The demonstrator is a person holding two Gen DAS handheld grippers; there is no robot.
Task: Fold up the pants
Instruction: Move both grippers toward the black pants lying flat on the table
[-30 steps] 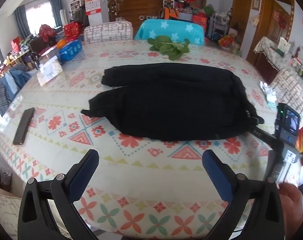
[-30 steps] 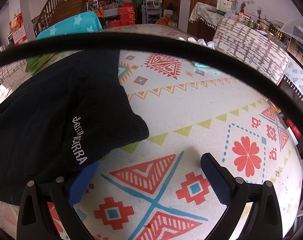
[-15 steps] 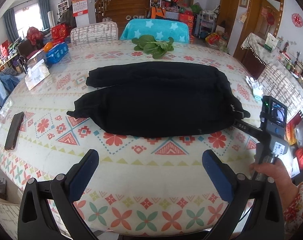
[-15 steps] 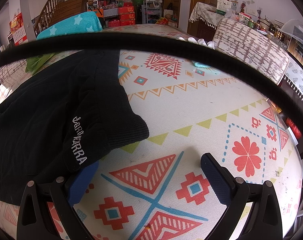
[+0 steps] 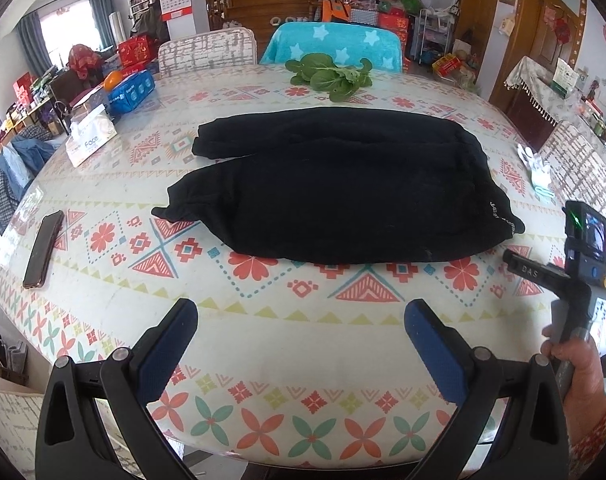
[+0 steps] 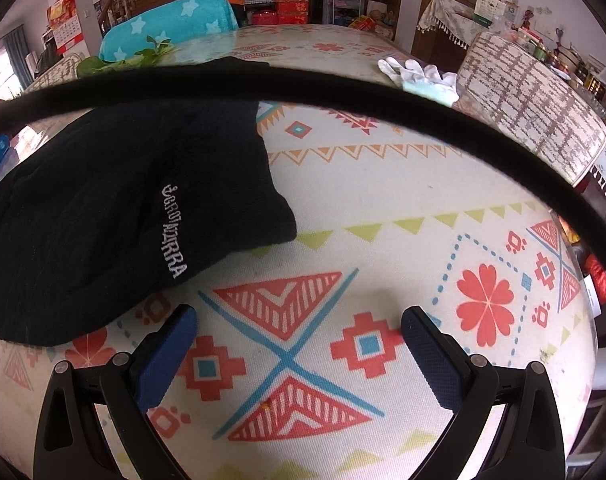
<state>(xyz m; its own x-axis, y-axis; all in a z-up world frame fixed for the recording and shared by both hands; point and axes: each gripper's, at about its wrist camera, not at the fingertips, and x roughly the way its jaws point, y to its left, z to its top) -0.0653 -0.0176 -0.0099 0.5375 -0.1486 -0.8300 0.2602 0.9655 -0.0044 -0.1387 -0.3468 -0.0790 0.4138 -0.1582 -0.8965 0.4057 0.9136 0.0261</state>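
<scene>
Black pants (image 5: 335,192) lie flat on the patterned tablecloth (image 5: 263,320), one leg folded over the other, cuffs to the left and waistband to the right. The waistband end with white lettering shows in the right wrist view (image 6: 123,208). My left gripper (image 5: 301,332) is open and empty, above the table's near edge, short of the pants. My right gripper (image 6: 299,340) is open and empty, just right of the waistband; its body also shows at the right of the left wrist view (image 5: 575,280). A black cable (image 6: 343,84) crosses the right wrist view.
A phone (image 5: 43,248) lies at the left edge. A tissue box (image 5: 89,138), a blue pack (image 5: 131,90) and leafy greens (image 5: 331,76) sit at the far side. White gloves (image 6: 419,74) lie at the right. Chairs ring the table.
My left gripper has drawn back from the pants toward the near table edge. My right gripper has pulled back and to the right, so its left finger no longer touches the waistband.
</scene>
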